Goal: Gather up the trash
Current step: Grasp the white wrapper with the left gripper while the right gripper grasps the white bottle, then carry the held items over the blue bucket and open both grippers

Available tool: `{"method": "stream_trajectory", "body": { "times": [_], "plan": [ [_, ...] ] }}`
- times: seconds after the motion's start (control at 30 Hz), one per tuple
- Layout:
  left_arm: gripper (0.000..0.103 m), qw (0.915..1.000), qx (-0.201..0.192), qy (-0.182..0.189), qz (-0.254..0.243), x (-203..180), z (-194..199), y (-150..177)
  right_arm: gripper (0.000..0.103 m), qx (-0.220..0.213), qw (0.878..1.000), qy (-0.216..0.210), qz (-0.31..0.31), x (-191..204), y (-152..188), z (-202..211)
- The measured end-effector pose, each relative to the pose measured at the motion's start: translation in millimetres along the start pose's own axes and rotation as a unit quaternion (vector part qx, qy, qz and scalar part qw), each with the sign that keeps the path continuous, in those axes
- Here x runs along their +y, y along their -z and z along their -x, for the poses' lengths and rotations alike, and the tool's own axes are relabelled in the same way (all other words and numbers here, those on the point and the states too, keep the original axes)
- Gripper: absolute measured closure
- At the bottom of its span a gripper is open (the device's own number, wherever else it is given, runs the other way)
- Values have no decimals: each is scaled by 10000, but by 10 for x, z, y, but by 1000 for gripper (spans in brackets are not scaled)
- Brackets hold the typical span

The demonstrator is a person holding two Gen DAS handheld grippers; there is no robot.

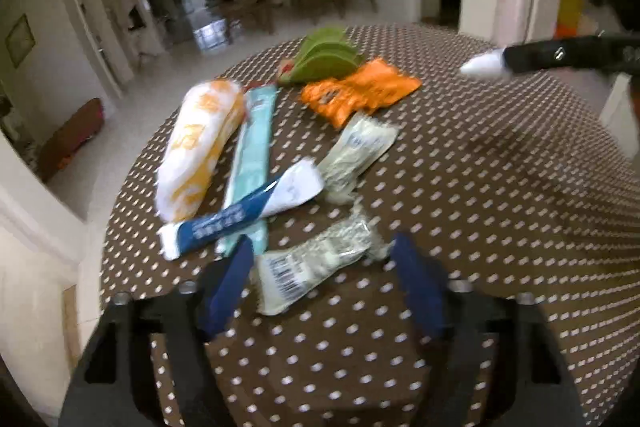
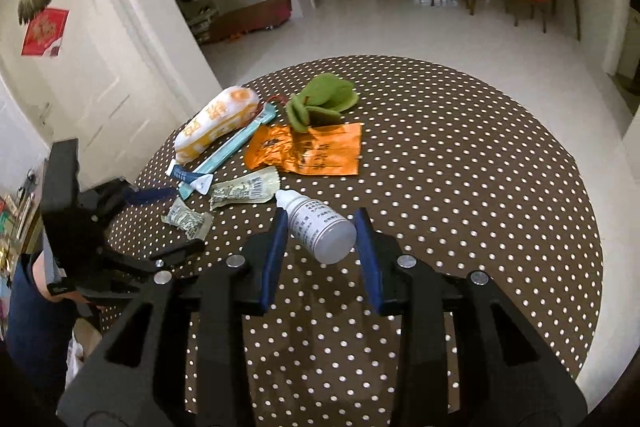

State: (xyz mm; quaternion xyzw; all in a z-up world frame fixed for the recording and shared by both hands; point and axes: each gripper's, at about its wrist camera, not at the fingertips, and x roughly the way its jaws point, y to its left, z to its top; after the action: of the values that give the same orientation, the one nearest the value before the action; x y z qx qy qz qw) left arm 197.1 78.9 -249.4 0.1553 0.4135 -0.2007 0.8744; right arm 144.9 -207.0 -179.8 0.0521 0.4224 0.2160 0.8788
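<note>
Several bits of trash lie on the round table's brown polka-dot cloth (image 1: 500,227). In the left wrist view my left gripper (image 1: 322,255) hangs low over a clear wrapper with a barcode (image 1: 316,267). The wrapper lies flat between the blue fingers (image 1: 228,287), which stand apart, open. In the right wrist view my right gripper (image 2: 320,217) is shut on a small white plastic bottle (image 2: 324,231), held off the cloth with its nozzle pointing away. The left wrist view shows that bottle's white tip (image 1: 482,65) at upper right.
Beyond the left gripper lie a blue-white sachet (image 1: 240,215), a teal stick pack (image 1: 252,155), an orange-white roll (image 1: 200,151), a second clear wrapper (image 1: 360,151), an orange foil packet (image 1: 360,91) and green felt pieces (image 1: 324,59). A person's dark sleeve (image 2: 28,311) is at the table's left edge.
</note>
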Motion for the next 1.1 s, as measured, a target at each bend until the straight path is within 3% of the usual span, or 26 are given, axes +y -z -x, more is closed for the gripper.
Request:
{"method": "stream_trajectory", "body": {
  "times": [0.13,0.23,0.37,0.6,0.83,0.93,1.1],
  "plan": [
    [76,9999,53,105,-87,-133,11,-33,69,-51,9999,38,-90,-64,31,80],
    [79,10000,44,70,15,-222,35,-50,69,-107,9998,48,-149,-127,50,179],
    [81,9993,-21,133,345,-305,98,-103,69,-244,9993,99,-267,-250,69,327],
    [83,9975,-360,341,507,-633,211,-408,69,-586,9965,263,-540,-569,70,650],
    [83,9935,-784,631,527,-1160,339,-1016,70,-1026,9891,611,-860,-1050,93,1130],
    [83,9914,-943,756,502,-1432,335,-1336,78,-1208,9836,803,-1071,-1332,135,1361],
    [84,9892,-1018,985,368,-1852,235,-1695,81,-1304,9768,996,-1377,-1802,260,1605]
  ]
}}
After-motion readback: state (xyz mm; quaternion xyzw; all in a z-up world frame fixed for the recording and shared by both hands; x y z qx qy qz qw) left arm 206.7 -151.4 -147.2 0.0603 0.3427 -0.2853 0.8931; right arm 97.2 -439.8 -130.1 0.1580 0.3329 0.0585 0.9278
